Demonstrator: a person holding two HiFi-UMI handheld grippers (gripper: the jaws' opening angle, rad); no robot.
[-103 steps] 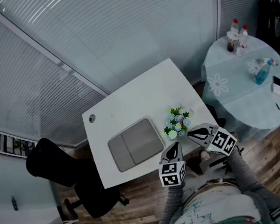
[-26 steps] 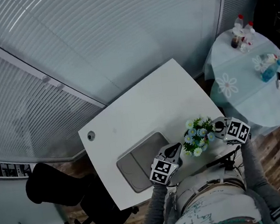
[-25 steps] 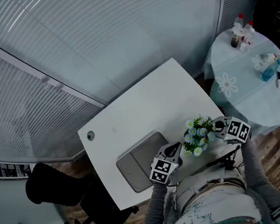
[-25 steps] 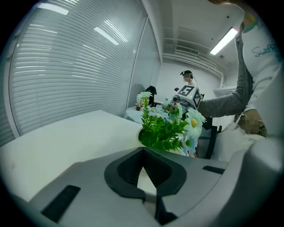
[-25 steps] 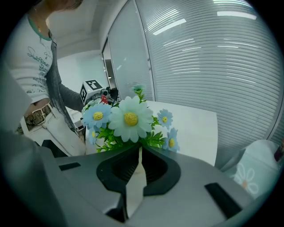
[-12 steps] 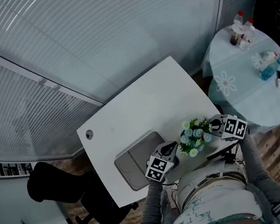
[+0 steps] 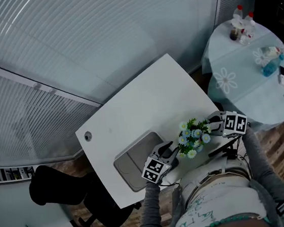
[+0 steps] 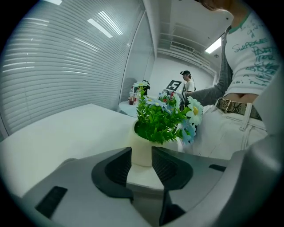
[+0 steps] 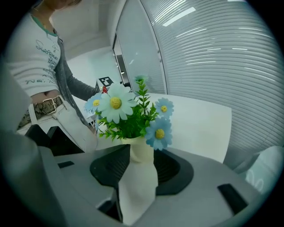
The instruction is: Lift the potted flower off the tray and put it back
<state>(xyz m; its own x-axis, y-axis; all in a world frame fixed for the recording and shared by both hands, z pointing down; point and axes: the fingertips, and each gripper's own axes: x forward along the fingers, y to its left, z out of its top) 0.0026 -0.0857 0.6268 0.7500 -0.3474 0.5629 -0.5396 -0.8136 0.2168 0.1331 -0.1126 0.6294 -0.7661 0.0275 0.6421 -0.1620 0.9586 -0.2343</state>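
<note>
The potted flower point(image 7: 192, 137) stands on the white table point(image 7: 146, 105), low and right of centre in the head view, close to the table's near edge. It is off the grey tray point(image 7: 137, 157), which lies bare just to the left of it, the two apart. The pot is pale and upright, filled with green leaves and white and blue daisies.

The left gripper point(image 7: 169, 148) comes in from the lower left, between tray and pot, pointing at the flower. In the left gripper view its jaws point(image 8: 142, 153) stand a little apart, having just been opening. The pot point(image 8: 143, 150) sits just beyond their tips, partly behind one of them, and nothing is clamped.

The right gripper point(image 7: 210, 123) sits on the other side of the flower, to its right in the head view. In the right gripper view its jaws point(image 9: 142, 153) are also parted, having just been opening. The pot point(image 9: 142, 148) shows in the gap at the tips with the blossoms above, and the pads are not pressed on it.

A round table point(image 7: 248, 62) with bottles point(image 7: 238, 20) fills the upper right.
</note>
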